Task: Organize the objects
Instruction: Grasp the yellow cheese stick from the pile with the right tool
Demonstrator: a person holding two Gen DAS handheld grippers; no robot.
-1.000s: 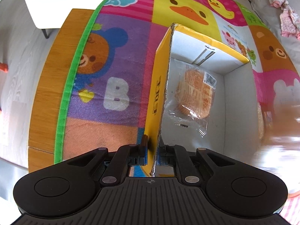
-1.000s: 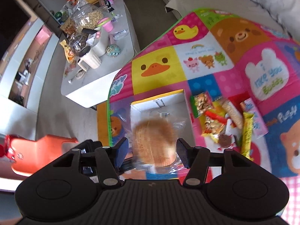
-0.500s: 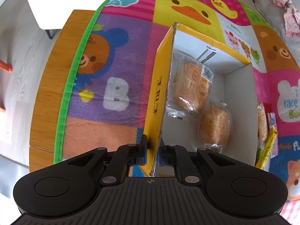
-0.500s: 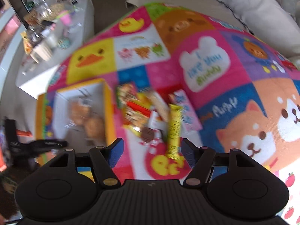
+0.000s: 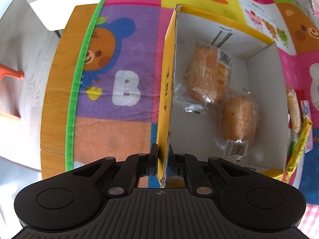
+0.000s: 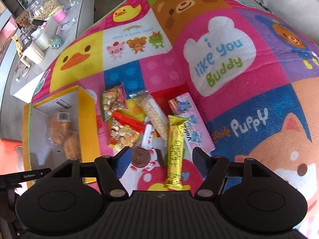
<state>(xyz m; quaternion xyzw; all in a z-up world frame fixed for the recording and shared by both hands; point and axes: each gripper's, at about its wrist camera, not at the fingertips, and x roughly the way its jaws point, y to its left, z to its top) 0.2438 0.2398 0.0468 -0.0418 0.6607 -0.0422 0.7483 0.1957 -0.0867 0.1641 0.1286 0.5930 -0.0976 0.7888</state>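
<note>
Left gripper [image 5: 163, 159] points down, jaws pinched shut; right gripper [image 6: 160, 157] jaws parted, empty.

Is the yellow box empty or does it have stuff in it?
Not empty: the yellow box holds two wrapped buns, lying on its white floor.

Bright, even daylight; soft shadows. Fisheye bent the mat [image 6: 219, 63] edges. Box [image 6: 87, 123] interior blurred in right view.

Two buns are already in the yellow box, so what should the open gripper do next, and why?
Probably lower the right gripper onto the gold wrapped bar and close. Its jaws stand open and empty right above it, and the bar lies atop the snack pile beside the box, whose wall the left gripper pinches steady.
</note>
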